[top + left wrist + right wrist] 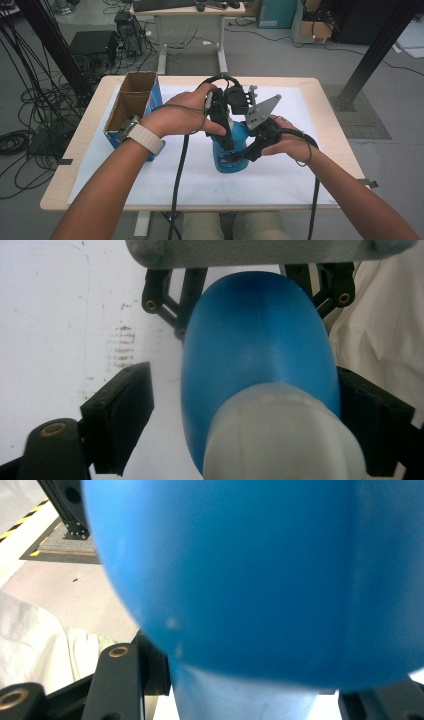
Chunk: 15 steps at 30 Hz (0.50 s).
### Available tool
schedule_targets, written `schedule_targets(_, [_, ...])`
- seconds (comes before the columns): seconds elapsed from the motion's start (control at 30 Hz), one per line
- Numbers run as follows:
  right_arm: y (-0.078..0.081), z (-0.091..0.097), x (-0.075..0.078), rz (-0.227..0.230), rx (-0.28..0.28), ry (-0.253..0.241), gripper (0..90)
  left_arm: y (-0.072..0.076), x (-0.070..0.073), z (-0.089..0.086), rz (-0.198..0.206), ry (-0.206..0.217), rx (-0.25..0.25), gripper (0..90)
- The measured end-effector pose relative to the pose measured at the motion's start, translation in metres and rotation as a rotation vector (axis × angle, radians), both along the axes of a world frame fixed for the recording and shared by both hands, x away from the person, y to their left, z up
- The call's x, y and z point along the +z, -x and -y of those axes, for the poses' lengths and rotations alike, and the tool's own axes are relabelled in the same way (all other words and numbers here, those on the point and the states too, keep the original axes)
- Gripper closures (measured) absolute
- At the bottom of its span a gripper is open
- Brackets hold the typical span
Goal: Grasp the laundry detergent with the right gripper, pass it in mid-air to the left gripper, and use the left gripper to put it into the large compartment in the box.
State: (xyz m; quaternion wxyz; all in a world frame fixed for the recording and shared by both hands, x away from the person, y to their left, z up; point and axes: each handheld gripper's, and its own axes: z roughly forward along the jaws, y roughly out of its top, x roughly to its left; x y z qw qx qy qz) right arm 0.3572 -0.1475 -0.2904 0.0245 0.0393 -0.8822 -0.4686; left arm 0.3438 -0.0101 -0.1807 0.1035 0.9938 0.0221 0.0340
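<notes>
A blue bottle point(234, 152) with a white cap point(285, 435) stands on the white sheet point(285, 175) at the table's middle. My right gripper point(241, 156) comes in from the right and is shut on the bottle's lower body point(240, 580), its jaws flanking it in the right gripper view point(245, 695). My left gripper point(226, 140) reaches down from above over the bottle's top. In the left gripper view the bottle point(255, 340) and cap lie between my jaws point(245, 415). One pad point(122, 410) stands clear of the bottle with a gap. The other pad point(372, 425) sits against its side.
An open cardboard box point(132, 102) with a blue side stands at the table's left. The wooden table edge point(75, 150) frames the sheet. Cables trail from both grippers toward the front edge. Beyond the table are a desk, cables and equipment on the floor.
</notes>
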Motion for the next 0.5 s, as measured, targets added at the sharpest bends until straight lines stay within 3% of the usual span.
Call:
schedule_targets(0.2, [0.0005, 0.0003, 0.0001, -0.001, -0.003, 0.000, 43.3, 0.0001, -0.0032, 0.0012, -0.012, 0.001, 0.005, 21.0])
schedule_targets(0.27, [0.0009, 0.0005, 0.0002, -0.002, -0.007, 0.002, 43.3, -0.0017, -0.0027, 0.0014, -0.012, -0.019, -0.020, 22.1])
schedule_targets(0.5, [0.0010, -0.0002, -0.0011, 0.000, 0.004, 0.004, 43.3, -0.0012, -0.0047, 0.0015, -0.032, -0.020, -0.036, 30.6])
